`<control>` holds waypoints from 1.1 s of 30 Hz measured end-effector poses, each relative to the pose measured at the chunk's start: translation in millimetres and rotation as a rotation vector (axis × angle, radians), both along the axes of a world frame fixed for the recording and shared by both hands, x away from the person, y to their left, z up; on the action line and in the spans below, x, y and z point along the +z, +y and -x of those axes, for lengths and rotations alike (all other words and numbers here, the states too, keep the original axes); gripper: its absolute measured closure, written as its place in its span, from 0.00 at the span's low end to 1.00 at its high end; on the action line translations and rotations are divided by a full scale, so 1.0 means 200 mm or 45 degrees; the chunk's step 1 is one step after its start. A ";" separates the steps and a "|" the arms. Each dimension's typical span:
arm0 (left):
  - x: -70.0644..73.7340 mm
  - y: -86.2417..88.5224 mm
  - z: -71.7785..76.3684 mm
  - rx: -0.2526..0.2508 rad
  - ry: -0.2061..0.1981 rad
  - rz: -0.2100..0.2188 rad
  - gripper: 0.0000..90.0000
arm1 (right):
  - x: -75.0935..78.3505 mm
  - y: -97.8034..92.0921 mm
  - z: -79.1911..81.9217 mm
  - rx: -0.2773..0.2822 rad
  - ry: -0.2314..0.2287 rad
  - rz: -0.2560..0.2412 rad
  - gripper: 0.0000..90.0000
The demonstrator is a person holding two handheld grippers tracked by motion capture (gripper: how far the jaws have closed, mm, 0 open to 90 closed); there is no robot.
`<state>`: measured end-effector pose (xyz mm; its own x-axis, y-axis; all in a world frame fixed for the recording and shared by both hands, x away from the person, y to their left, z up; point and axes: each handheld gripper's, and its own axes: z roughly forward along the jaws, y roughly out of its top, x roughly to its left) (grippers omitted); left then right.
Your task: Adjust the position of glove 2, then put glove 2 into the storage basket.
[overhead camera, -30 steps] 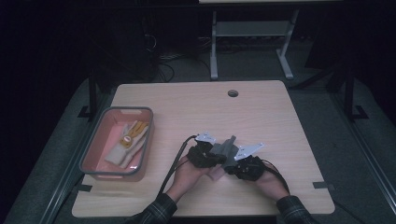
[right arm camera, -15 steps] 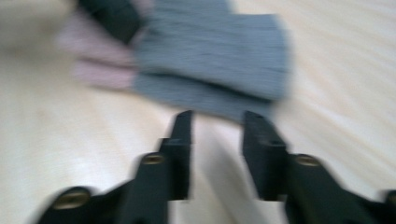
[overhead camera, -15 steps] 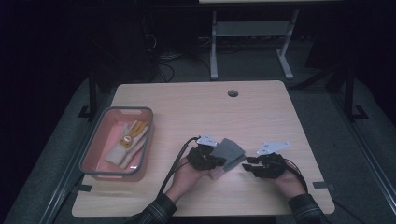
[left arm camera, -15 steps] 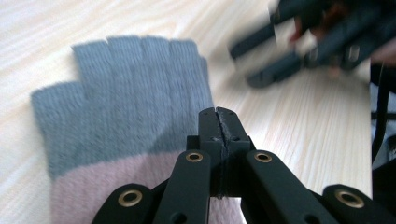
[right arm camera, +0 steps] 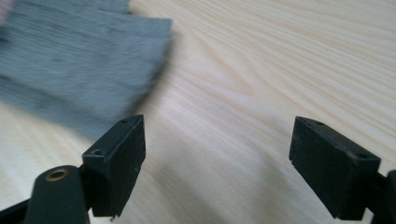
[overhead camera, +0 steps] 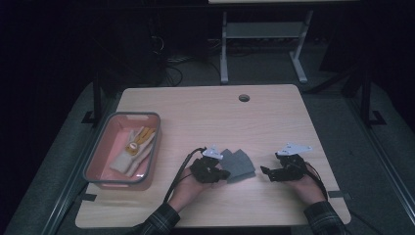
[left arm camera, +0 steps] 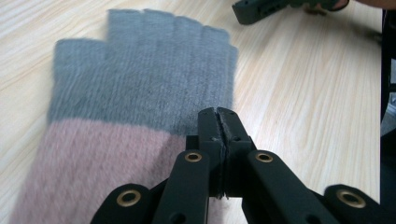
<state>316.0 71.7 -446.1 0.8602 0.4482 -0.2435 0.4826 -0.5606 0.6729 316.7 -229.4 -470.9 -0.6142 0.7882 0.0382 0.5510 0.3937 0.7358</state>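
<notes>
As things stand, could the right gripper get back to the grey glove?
Probably yes: the right gripper is open, and bare table lies between it and the grey glove.

Glove (left arm camera: 140, 88) fuzzy knit cloth; table (overhead camera: 205, 105) smooth matt wood-grain.

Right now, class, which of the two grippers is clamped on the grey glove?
The left gripper, jaws shut on the grey glove; the right gripper is open over bare table.

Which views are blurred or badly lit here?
High view: surroundings black, table evenly lit, sharp. Left gripper view: glove softly blurred at its edges, jaws crisp. Right gripper view: glove smeared and out of focus, wood grain soft.
</notes>
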 end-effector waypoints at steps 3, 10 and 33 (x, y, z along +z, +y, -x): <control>0.01 0.02 0.00 -0.011 0.003 -0.011 0.97 | -0.02 0.00 -0.01 -0.019 -0.006 0.028 0.18; 0.07 0.02 0.00 -0.112 -0.073 -0.039 0.72 | -0.05 -0.01 -0.02 -0.028 -0.003 0.053 0.16; -0.02 -0.04 -0.20 -0.197 -0.158 -0.198 0.15 | -0.06 -0.01 -0.03 -0.014 0.024 0.010 0.16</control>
